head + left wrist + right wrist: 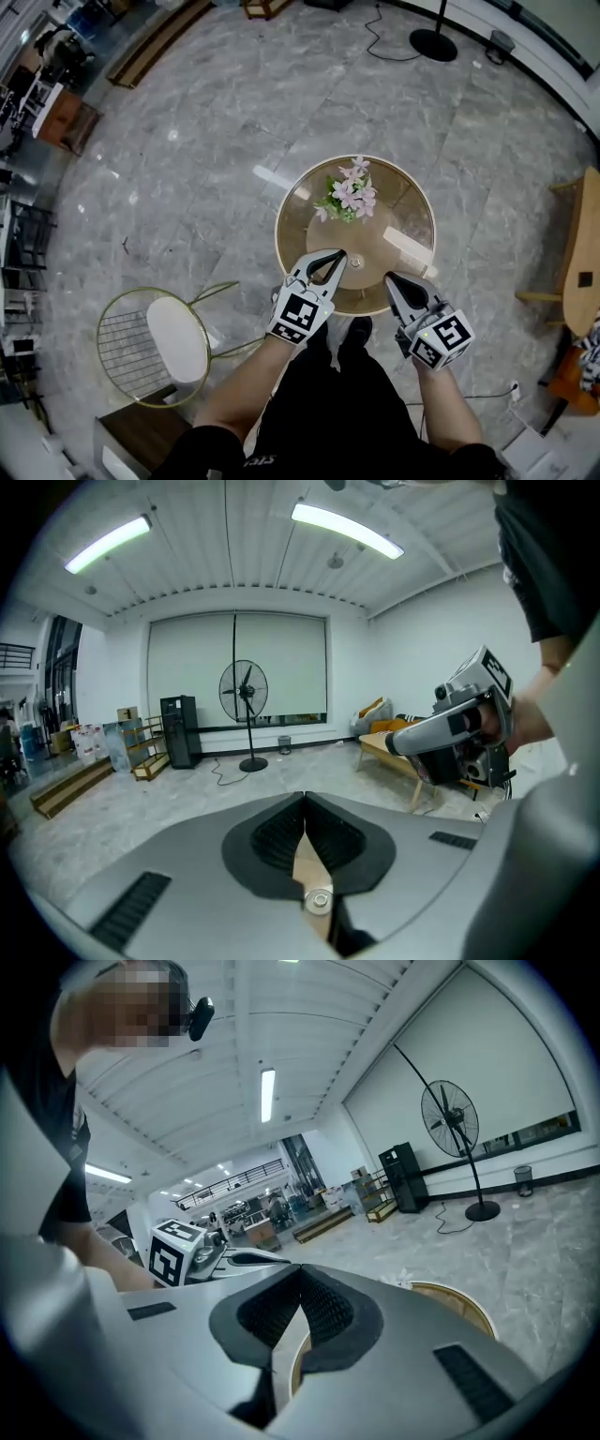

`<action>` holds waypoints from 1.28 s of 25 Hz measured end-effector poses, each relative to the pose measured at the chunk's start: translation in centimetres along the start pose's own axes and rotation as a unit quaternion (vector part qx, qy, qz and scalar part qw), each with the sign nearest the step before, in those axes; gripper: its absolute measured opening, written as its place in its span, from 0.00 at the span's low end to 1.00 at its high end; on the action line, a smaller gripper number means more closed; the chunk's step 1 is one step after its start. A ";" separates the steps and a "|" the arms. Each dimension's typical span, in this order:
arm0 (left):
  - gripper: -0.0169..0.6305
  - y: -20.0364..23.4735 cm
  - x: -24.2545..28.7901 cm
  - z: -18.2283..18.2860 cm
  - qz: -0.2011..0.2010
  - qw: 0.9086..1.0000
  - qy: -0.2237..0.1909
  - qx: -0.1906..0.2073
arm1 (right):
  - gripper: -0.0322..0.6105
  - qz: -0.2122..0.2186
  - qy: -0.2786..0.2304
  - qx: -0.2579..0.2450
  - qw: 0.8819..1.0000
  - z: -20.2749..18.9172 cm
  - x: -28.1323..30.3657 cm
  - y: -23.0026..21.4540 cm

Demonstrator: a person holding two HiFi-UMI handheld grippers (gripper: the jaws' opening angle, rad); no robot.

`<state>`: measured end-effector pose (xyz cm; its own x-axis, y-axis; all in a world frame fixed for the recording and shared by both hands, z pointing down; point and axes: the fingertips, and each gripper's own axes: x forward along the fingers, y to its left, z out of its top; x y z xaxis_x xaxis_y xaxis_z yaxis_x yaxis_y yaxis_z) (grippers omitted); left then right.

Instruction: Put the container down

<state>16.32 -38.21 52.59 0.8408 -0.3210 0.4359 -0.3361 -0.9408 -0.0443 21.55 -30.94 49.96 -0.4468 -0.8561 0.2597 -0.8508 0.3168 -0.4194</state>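
Observation:
A bunch of pink and white flowers with green leaves [347,195] stands on the round gold-rimmed table [291,202], toward its far side; what holds the flowers is hidden beneath them. A pale flat strip [408,246] lies on the table's right part. My left gripper [339,254] hangs over the near rim of the table, its jaws shut with nothing between them [304,799]. Over the near right rim my right gripper [388,277] is also shut and empty [300,1269]. Both are apart from the flowers. In the right gripper view the table's rim [464,1305] shows below the jaws.
A wire chair with a white seat [173,339] stands at the lower left beside a dark wooden block [141,436]. A wooden bench [581,253] lies at the right. A fan's round base [433,44] and cable sit on the grey marble floor farther off. The person's shoes [356,330] touch the table's foot.

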 end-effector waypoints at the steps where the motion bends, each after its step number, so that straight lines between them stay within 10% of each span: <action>1: 0.05 0.2 -0.9 0.9 0.006 1.000 -0.003 -0.001 | 0.07 0.005 -0.001 -0.005 1.000 0.8 -0.2 0.6; 14: 0.05 2.1 -17.4 5.4 0.023 0.995 -0.050 -0.084 | 0.07 0.017 -0.022 -0.052 0.998 6.8 -0.2 13.8; 32: 0.06 3.0 -35.7 6.6 0.060 0.989 -0.106 -0.083 | 0.07 0.041 -0.092 -0.106 0.989 10.5 -0.9 32.9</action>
<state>-11.92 -30.28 30.90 0.8549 -0.4610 0.2377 -0.4887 -0.8695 0.0713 -3.13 -24.05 26.78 -0.4753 -0.8777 0.0609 -0.8613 0.4501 -0.2357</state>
